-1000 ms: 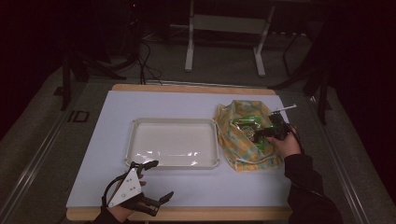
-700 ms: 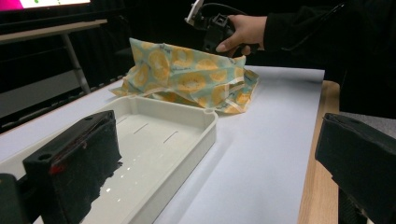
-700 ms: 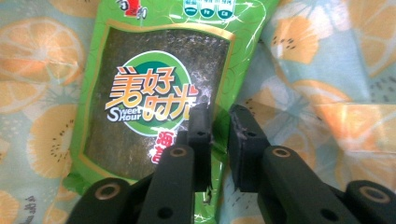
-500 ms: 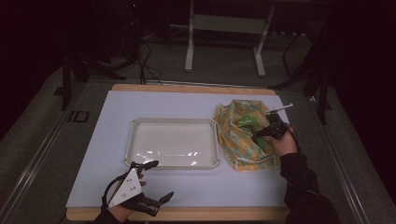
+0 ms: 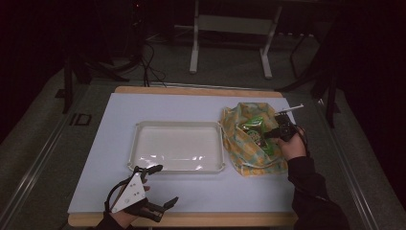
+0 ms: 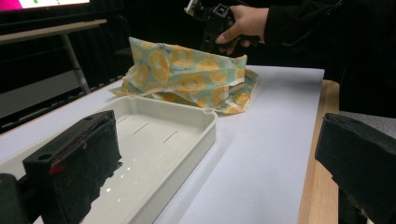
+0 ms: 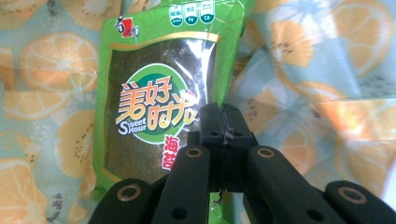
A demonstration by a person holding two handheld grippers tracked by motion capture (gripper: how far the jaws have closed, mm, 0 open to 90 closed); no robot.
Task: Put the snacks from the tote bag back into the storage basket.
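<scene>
White plastic tray (image 5: 176, 146) sits mid-table with nothing in it, so I'll use it as the reference point. Right beside its right edge is the orange-slice print bag (image 5: 249, 139), slumped open on the pale blue mat (image 5: 191, 108). On top of that bag lies the green seaweed snack packet (image 5: 255, 132), and that's the bit that moved: a second ago it sat lower in the folds with the right gripper (image 5: 276, 133) over it, now it's drawn up and showing more of its face. In the right gripper view the jaws are pinched tight together on the packet's (image 7: 159, 93) lower edge, so it looks gripped, not just nudged. My guess is the packet's on its way out of the bag and over to the tray. Left gripper (image 5: 160, 203) hasn't budged, parked off the tray's near-left corner, jaws spread wide, holding nothing.
</scene>
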